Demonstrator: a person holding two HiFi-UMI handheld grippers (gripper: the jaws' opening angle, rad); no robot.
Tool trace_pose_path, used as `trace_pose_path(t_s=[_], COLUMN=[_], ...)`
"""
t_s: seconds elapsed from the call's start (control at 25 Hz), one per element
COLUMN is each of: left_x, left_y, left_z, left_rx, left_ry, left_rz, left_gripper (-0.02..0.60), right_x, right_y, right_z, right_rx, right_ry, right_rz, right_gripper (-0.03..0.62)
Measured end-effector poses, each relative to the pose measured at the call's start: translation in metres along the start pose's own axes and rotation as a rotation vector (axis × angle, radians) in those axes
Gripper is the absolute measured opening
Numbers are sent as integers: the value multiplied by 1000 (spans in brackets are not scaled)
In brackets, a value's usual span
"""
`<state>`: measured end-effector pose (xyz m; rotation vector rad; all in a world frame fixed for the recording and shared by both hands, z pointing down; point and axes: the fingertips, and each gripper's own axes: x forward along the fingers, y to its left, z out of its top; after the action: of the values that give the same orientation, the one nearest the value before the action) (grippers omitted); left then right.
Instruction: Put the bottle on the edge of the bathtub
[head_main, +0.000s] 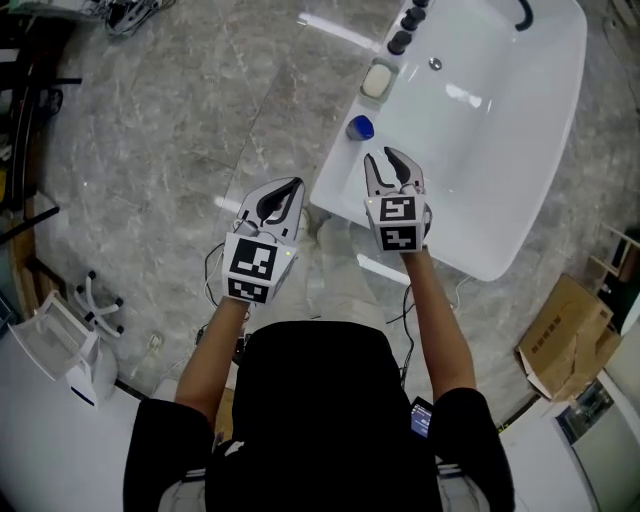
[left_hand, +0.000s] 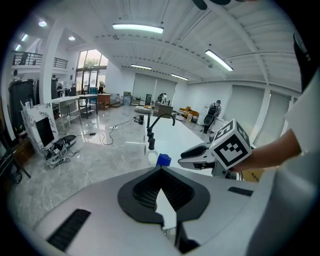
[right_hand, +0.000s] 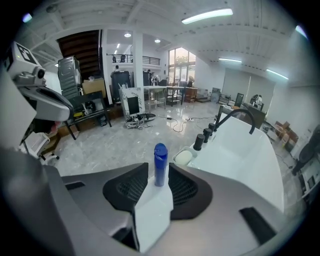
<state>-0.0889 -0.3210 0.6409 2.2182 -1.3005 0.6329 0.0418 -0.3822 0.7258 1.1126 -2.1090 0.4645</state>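
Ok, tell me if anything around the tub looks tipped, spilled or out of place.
Nothing stands out. The blue bottle stands upright on the bathtub's rim, next to the soap dish. No spill shows around it.

One blue cylindrical plastic bottle (head_main: 360, 127), one white bathtub (head_main: 480, 150), three black round tap knobs (head_main: 399, 42), one brown cardboard box (head_main: 565, 335)
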Motion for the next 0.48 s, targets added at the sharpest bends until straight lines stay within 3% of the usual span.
trace_pose_path(t_s=[0.16,0.48], left_x=[-13,-52], left_y=[-12,-29], left_z=[20,75], left_rx=[31,64], left_ry=[-27,-124], left_rz=[-15,-16], left_gripper=[9,9], right_x=[-38,-117], right_y=[-4,-4], right_z=[21,63], right_rx=[13,10], right_ry=[-54,-141], right_rz=[-36,-75], right_gripper=[86,48])
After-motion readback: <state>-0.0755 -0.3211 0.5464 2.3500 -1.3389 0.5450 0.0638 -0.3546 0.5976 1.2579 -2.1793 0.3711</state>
